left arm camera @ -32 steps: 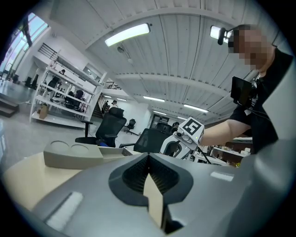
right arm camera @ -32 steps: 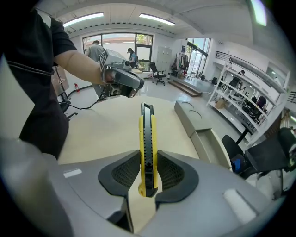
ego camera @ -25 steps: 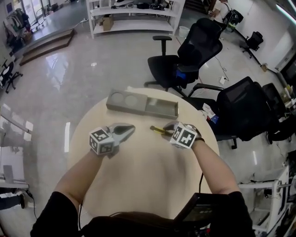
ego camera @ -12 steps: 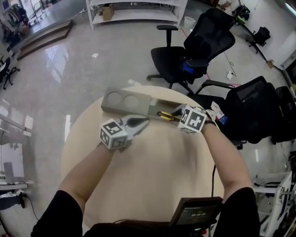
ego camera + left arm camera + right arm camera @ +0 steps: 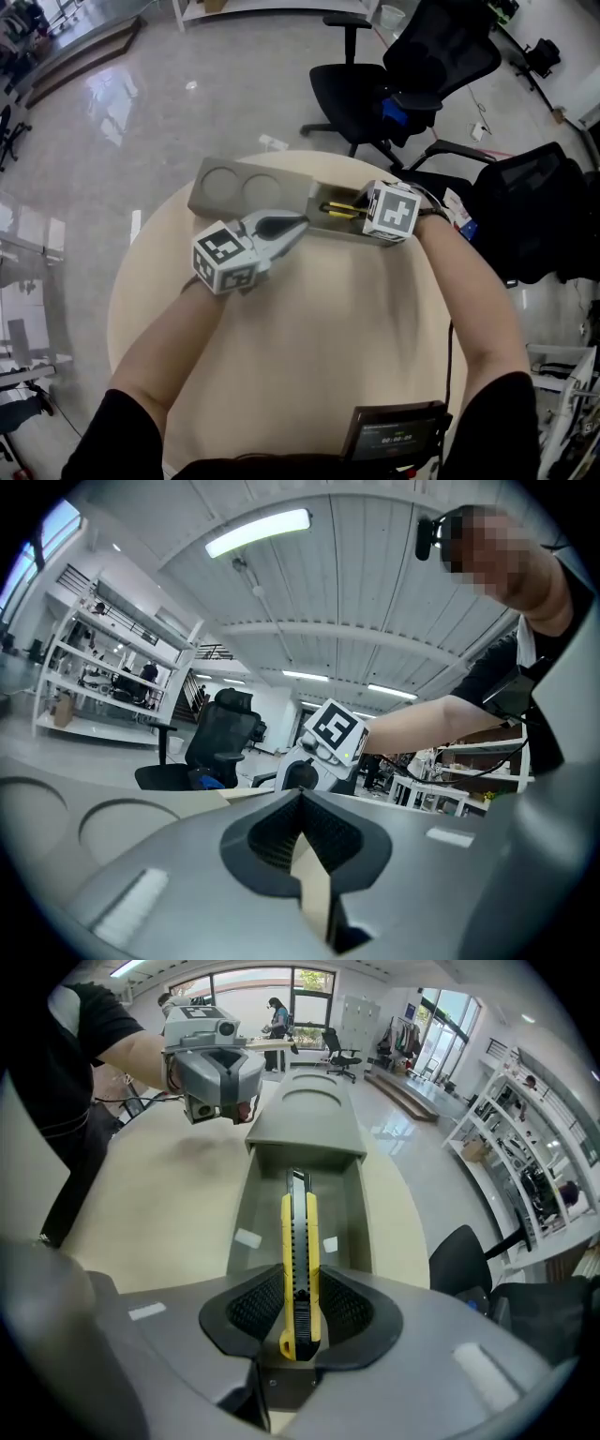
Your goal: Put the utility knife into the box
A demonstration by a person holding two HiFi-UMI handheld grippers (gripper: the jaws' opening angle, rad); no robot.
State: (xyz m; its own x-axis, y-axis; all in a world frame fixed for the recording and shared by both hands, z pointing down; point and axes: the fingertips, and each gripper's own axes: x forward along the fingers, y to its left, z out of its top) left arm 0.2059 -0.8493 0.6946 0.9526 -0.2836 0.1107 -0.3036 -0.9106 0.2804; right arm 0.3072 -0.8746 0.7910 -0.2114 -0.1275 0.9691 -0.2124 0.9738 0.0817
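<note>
Right gripper (image 5: pixel 300 1314) clenched on the utility knife (image 5: pixel 299 1241), pads pinching its butt end. Knife sits over the open compartment at the right end of the box (image 5: pixel 292 187), on the far side of the table (image 5: pixel 309 328). Its long axis runs along the compartment, nose toward the covered left half. Can't tell if it touches the floor. Likely next: lower and let go. Left gripper (image 5: pixel 296 227) clamped empty, just beside the box's near wall.

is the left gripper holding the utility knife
No, the left gripper is shut on nothing; the utility knife is clamped in the right gripper.
</note>
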